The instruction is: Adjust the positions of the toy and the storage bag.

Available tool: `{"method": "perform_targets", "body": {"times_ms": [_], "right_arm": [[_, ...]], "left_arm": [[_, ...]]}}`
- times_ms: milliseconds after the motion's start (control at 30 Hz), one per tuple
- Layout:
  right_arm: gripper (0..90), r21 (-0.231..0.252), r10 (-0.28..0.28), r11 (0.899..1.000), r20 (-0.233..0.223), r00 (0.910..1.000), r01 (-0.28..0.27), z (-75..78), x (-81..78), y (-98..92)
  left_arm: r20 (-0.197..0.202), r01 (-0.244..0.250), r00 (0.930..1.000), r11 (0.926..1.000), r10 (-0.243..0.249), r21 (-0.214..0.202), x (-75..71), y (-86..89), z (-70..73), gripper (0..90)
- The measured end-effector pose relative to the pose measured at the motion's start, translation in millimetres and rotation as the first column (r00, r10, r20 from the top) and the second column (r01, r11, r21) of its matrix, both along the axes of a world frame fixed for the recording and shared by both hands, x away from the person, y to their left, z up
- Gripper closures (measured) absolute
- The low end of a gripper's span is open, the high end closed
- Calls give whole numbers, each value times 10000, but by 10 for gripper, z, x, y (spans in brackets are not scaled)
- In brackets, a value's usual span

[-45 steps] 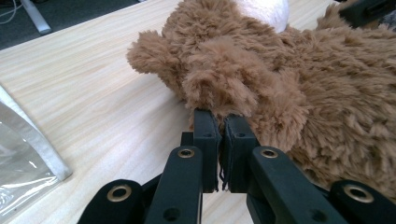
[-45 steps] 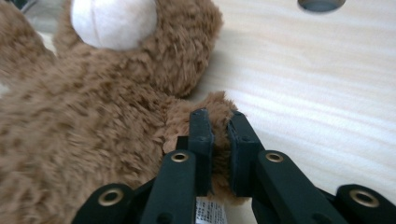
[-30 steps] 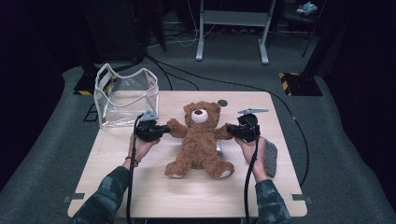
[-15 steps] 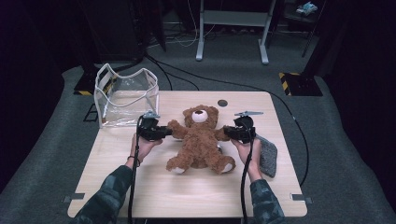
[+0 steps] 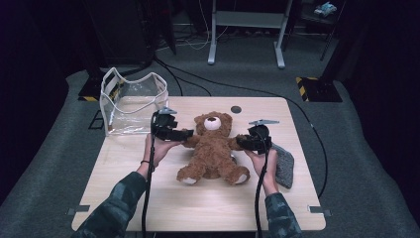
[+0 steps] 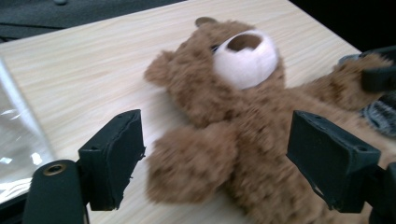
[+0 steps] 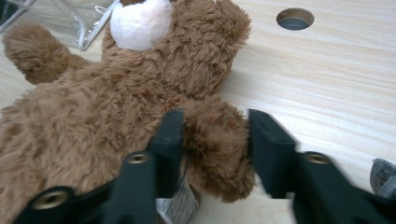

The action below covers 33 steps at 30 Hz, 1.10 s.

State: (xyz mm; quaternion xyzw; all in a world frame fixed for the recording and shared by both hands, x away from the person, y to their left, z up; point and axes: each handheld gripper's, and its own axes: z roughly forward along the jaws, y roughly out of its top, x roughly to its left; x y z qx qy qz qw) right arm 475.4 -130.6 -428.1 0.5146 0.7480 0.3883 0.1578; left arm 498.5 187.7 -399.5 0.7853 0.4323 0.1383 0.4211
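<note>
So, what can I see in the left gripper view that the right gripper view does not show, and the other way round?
Left gripper view alone: the left gripper with its jaws wide apart, just opened, and one paw of the teddy bear lying loose between them, touching neither pad. The right gripper's black tip is at the far paw.

Right gripper view alone: the right gripper, jaws just opening but close around the other paw, the round hole in the table and a white label under the bear.

Both: the bear's white muzzle, the clear bag, the wooden tabletop and a grey cloth.
</note>
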Motion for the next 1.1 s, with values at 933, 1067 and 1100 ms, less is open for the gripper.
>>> {"method": "perform_targets", "body": {"times_ms": [933, 1067, 1100], "right_arm": [[144, 14, -1253, 9921, 836, 9886, 1256, -426, -1108, -460], [145, 222, -1566, 9876, 637, 9856, 1555, -596, -1238, -576], [145, 235, -1615, 9868, 651, 9847, 1603, -632, -1257, -597]], "left_arm": [[-2173, -569, 9717, 9843, 931, 1671, 443, -1230, -358, 52], [-2327, -874, 9639, 9796, 1291, 1812, 499, -1184, -438, 13], [-2484, -883, 9597, 9801, 1314, 1775, 507, -1176, -455, 6]]}}
